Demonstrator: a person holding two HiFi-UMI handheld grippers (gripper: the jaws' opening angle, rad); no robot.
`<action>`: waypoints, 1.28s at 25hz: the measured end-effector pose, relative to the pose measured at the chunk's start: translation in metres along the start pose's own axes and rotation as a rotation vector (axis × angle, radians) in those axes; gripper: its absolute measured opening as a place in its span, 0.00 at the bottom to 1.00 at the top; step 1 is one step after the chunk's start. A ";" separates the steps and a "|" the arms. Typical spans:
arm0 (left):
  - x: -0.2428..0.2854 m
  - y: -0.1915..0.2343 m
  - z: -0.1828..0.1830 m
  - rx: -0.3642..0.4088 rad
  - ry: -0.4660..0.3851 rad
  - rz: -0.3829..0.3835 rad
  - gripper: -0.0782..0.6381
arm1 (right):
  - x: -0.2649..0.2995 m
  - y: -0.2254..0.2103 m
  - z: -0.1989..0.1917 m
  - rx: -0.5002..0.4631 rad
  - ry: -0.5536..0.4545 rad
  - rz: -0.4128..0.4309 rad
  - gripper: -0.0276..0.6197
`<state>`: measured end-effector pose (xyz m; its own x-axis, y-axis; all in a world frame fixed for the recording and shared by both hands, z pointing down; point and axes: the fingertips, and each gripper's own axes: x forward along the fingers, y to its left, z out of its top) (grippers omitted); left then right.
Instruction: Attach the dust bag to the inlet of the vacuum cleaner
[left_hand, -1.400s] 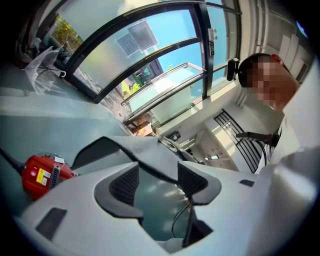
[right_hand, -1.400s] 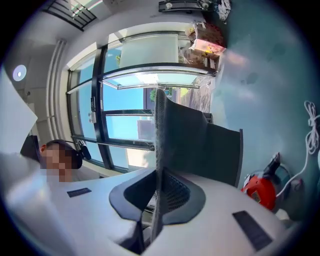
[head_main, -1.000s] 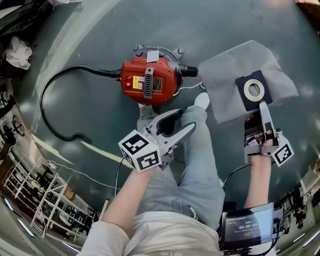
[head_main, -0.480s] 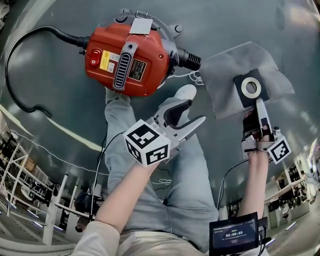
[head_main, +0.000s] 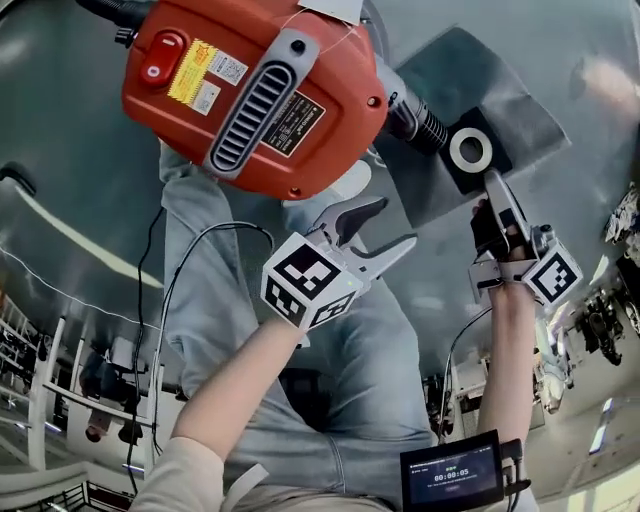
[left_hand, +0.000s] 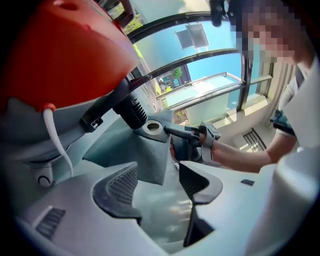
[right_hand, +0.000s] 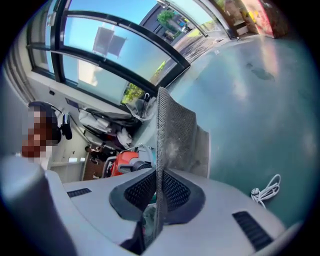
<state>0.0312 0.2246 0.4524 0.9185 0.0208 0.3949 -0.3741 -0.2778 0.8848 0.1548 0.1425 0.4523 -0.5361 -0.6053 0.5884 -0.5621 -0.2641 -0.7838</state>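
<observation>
The red vacuum cleaner (head_main: 250, 90) fills the top of the head view, its black ribbed inlet (head_main: 412, 116) pointing right. The grey dust bag (head_main: 500, 95) lies beyond it; its black collar with a white ring (head_main: 470, 150) sits just right of the inlet. My right gripper (head_main: 492, 190) is shut on the collar's edge, seen edge-on between its pads in the right gripper view (right_hand: 157, 187). My left gripper (head_main: 393, 225) hovers over the person's leg with nothing between its jaws, which are opening. From the left gripper (left_hand: 157, 180) I see the inlet (left_hand: 131, 109) and ring (left_hand: 152, 127) almost touching.
The person's jeans-clad legs (head_main: 370, 340) and a white shoe (head_main: 345, 182) lie under the vacuum. A thin black cable (head_main: 200, 238) crosses the left leg. A white cord (right_hand: 265, 192) lies on the grey floor. A small screen (head_main: 450, 470) hangs near the right forearm.
Both grippers have come down and the vacuum looms much larger. The right gripper has brought the bag's collar leftwards, from well clear of the inlet to right beside it.
</observation>
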 end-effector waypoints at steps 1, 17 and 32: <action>0.001 0.003 -0.002 0.046 0.017 0.008 0.47 | 0.009 0.003 -0.005 -0.011 0.029 -0.008 0.10; 0.038 0.027 0.011 0.483 0.133 0.272 0.60 | 0.047 0.040 -0.031 0.156 0.208 -0.116 0.10; 0.011 0.034 0.047 0.584 0.229 0.472 0.13 | 0.059 0.047 -0.017 0.063 0.226 -0.027 0.14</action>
<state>0.0343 0.1706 0.4750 0.6057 -0.0450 0.7944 -0.5323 -0.7650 0.3625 0.0865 0.1071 0.4532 -0.6529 -0.4155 0.6333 -0.5414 -0.3287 -0.7738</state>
